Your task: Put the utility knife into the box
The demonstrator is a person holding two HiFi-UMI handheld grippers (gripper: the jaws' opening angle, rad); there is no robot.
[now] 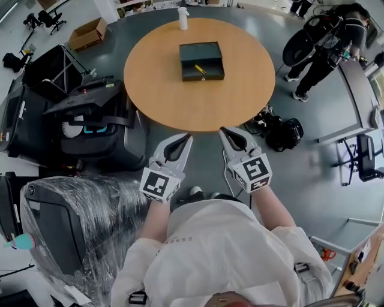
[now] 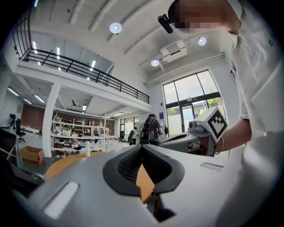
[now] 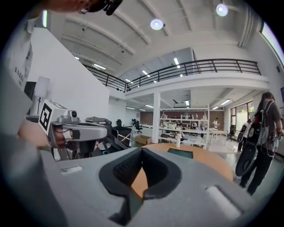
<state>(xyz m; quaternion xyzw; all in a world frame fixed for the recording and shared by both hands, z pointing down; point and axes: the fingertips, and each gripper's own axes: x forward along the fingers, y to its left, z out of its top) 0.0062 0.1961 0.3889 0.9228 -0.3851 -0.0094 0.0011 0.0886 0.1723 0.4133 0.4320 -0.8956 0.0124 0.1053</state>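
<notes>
A dark green open box [image 1: 201, 60] sits near the middle of the round wooden table [image 1: 162, 90]. Inside it, toward the near side, lies the yellow utility knife [image 1: 200, 70]. Both grippers hover side by side off the table's near edge, close to my body and well short of the box. My left gripper [image 1: 187, 138] is shut with nothing in it, its jaws meeting at the tip [image 2: 142, 146]. My right gripper [image 1: 222, 131] is also shut and empty [image 3: 142, 150]. From the right gripper view the box [image 3: 179, 153] shows far off on the table.
A white bottle [image 1: 183, 18] stands at the table's far edge. Black equipment cases [image 1: 90, 120] and a plastic-wrapped machine [image 1: 72, 222] crowd the left. A black bag [image 1: 285, 133] lies on the floor at the right. A person [image 1: 327, 42] stands at the far right.
</notes>
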